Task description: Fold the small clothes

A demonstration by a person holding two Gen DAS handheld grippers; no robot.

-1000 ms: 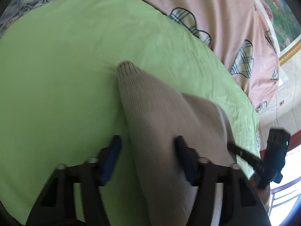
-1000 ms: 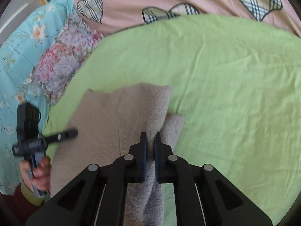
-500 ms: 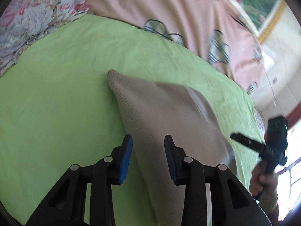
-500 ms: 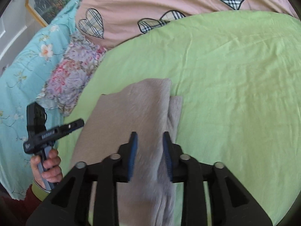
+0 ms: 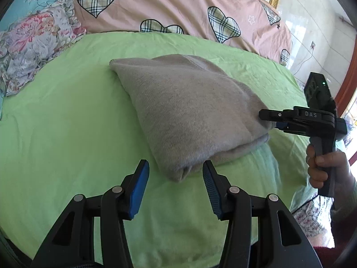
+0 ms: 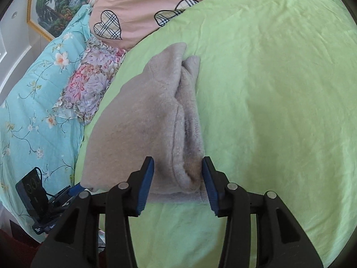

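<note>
A folded grey-beige knit garment (image 5: 189,111) lies on the green sheet (image 5: 67,122). In the left wrist view my left gripper (image 5: 176,175) has its jaws opening, with the garment's near corner just between the tips and the pads off it. My right gripper (image 5: 268,120), held in a hand (image 5: 323,167), is at the garment's right corner. In the right wrist view the garment (image 6: 145,122) shows its stacked folds. My right gripper (image 6: 177,170) straddles its near edge with jaws opening and no squeeze on the cloth. My left gripper (image 6: 74,188) sits at the garment's lower left corner.
A pink quilt with checked hearts (image 5: 178,6) covers the far side of the bed. A floral pillow (image 5: 33,44) and a blue flowered quilt (image 6: 33,111) lie to the left. A framed picture (image 6: 51,6) hangs on the wall. Green sheet (image 6: 279,89) extends to the right.
My right gripper has let go of the fold it was pinching, and its jaws have spread. Both grippers have drawn back to the garment's near edge, and the left one has rolled.
</note>
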